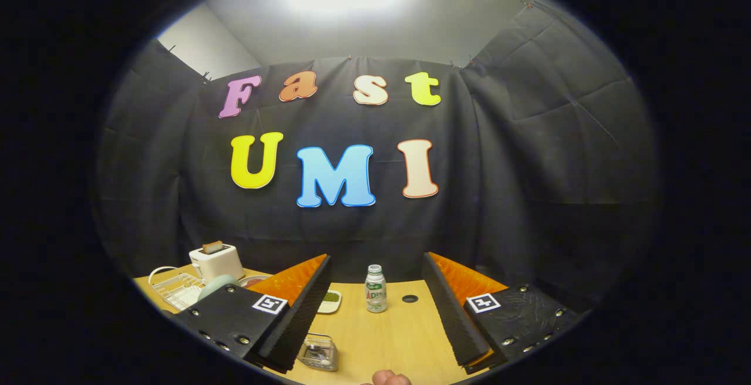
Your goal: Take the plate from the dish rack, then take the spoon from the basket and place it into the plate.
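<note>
A white wire dish rack (174, 292) stands on the wooden table (381, 338), beyond my left finger (296, 308). A pale green plate (215, 286) stands on edge in it, partly hidden by that finger's mount. A small clear basket (318, 353) sits close by the inner side of the left finger, low between the fingers. Something pale lies in it, too blurred to tell as the spoon. My gripper (375, 260) is open, held above the table with nothing between its fingers.
A white toaster (216, 260) with a slice in it stands behind the rack. A small bottle (375, 289) stands ahead between the fingers, a little dish of green stuff (330, 300) to its left and a round hole (410, 299) to its right. A person's fingertip (392, 379) shows nearest me.
</note>
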